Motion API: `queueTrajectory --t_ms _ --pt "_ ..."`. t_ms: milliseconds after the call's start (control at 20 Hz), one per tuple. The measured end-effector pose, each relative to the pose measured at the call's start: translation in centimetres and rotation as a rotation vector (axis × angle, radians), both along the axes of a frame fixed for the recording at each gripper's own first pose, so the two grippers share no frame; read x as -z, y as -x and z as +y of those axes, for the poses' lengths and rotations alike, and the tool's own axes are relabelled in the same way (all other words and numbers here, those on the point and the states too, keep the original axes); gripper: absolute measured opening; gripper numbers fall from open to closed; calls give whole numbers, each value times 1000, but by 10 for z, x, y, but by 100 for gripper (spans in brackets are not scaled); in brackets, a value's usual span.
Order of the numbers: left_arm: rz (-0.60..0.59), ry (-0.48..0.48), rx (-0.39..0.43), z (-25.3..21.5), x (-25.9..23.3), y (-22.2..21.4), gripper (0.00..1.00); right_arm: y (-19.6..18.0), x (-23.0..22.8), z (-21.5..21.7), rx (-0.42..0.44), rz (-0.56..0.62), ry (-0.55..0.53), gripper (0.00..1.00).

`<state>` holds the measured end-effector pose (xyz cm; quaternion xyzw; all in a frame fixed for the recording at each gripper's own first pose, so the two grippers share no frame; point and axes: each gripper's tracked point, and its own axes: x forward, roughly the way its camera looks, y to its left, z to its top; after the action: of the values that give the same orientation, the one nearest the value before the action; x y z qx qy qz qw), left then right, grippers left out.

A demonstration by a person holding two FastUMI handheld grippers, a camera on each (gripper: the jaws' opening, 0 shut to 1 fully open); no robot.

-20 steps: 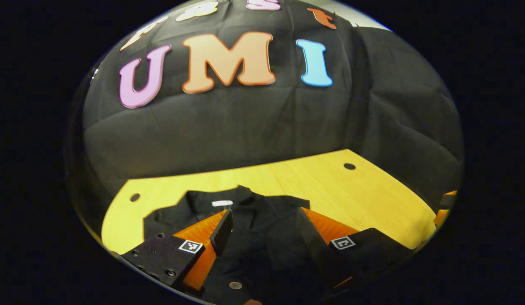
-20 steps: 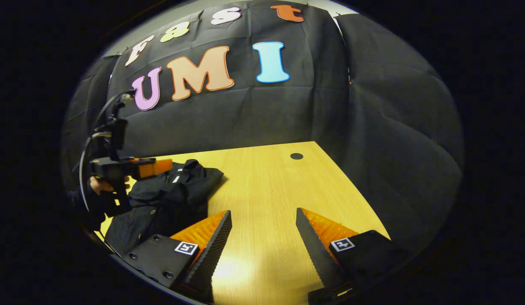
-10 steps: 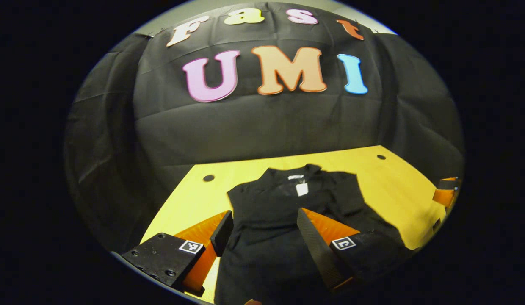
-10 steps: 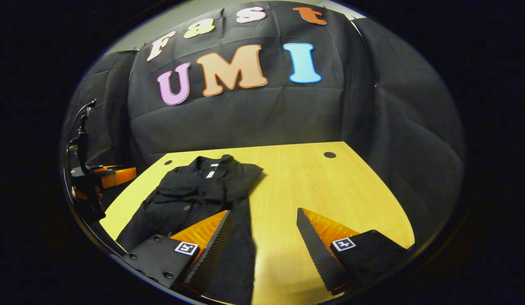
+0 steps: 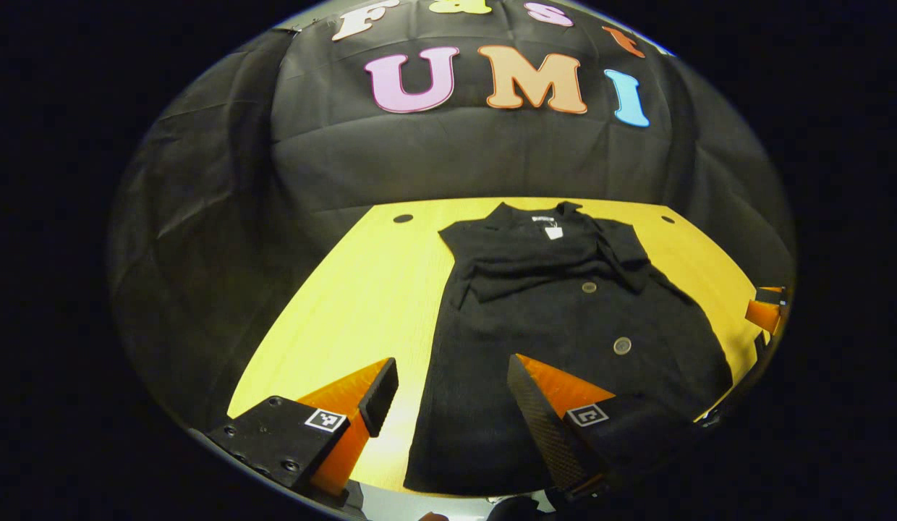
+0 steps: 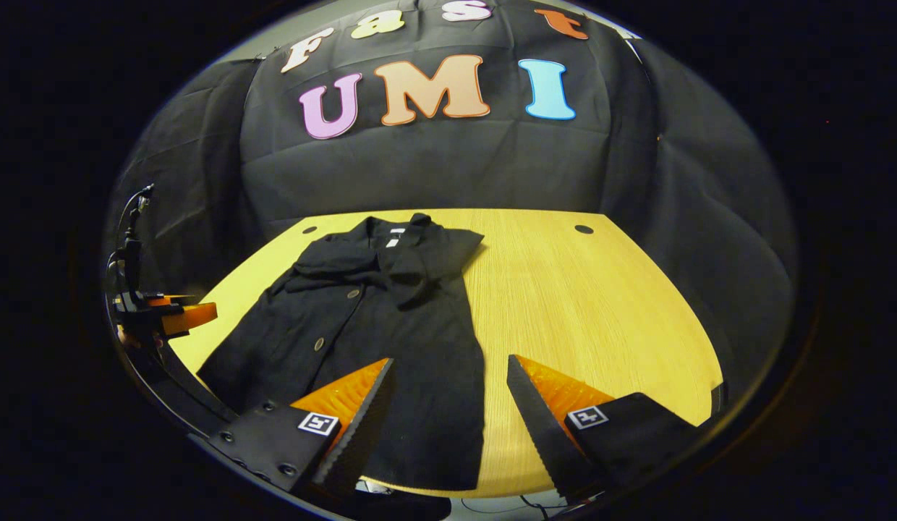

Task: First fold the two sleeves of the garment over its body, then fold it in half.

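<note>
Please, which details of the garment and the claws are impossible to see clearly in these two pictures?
- Black coat: its hem is partly covered by the left claw in the left gripper view.
- White neck tag: too small to read.
- Folded sleeves: black on black, edges unclear in the right gripper view.
- Right claw covers part of the hem.

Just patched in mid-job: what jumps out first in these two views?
The black coat lying flat on the yellow wooden table, collar toward the far wall, both sleeves already folded across its chest. Two round buttons run down its front. Both claws are open and hold nothing: the left claw hangs over the coat's near hem, and the right claw over the coat's near right edge.
</note>
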<state>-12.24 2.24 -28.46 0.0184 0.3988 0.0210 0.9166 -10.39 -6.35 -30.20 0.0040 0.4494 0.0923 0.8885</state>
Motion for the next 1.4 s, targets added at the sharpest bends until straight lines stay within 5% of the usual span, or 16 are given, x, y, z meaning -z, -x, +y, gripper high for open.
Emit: queueTrajectory --t_ms 650,950,1100,1150,1300,1400 --pt "169 13 -27 13 61 86 95 85 69 -10 -19 209 91 99" --pt "128 76 -45 8 61 86 95 100 82 -7 -18 252 85 98" --pt "89 87 12 -2 61 87 95 99 83 -1 -38 234 57 96" --pt "73 96 37 -8 60 86 91 99 80 7 -58 224 48 82" --pt "58 113 79 -23 62 83 41 101 83 21 -70 220 5 39" --pt "69 133 73 -29 62 81 17 98 83 24 -70 232 7 2"
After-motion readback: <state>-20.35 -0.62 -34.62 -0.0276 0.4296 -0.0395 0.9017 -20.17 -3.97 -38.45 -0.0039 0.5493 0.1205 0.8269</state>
